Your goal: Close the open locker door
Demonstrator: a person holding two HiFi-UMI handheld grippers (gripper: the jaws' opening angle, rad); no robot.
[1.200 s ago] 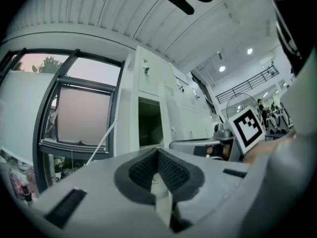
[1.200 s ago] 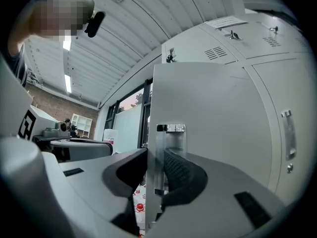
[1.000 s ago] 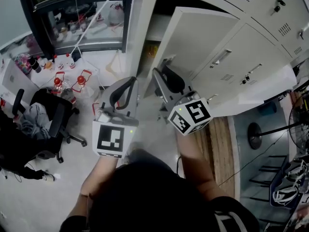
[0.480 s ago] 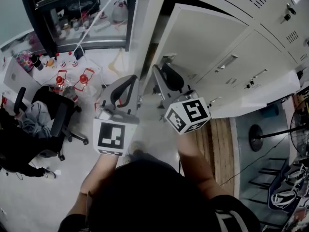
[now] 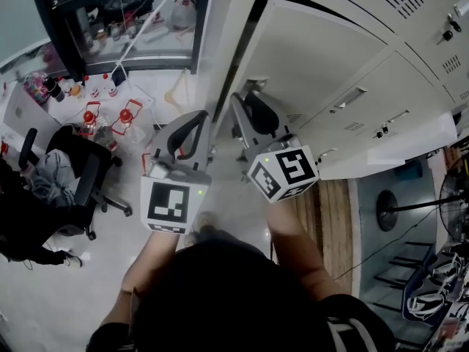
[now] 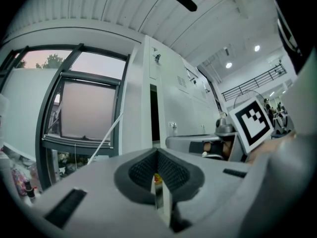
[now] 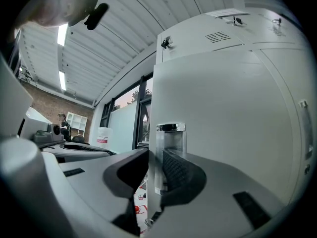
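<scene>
The pale grey locker door (image 5: 322, 50) stands ajar, with only a narrow dark gap (image 5: 238, 64) left at its free edge. My right gripper (image 5: 245, 105) reaches to that edge. In the right gripper view the door (image 7: 223, 123) fills the right side, and its edge with the shiny handle (image 7: 170, 148) sits between the jaws of the right gripper (image 7: 156, 167). Those jaws have just been closing, and their pads lie against the handle and edge. My left gripper (image 5: 192, 127) hangs beside it, shut and holding nothing; in its own view the left gripper (image 6: 159, 182) faces the locker's dark opening (image 6: 154, 118).
Shut locker doors (image 5: 366, 101) continue to the right. A window (image 5: 124, 20) is to the left of the lockers. On the floor there are red-capped bottles (image 5: 106, 119) and a black office chair (image 5: 80, 182). A fan stand (image 5: 385, 204) is at the right.
The door has swung towards the locker: the shelf and yellow item seen inside a second ago are now hidden. Both grippers have shifted slightly towards the lockers.
</scene>
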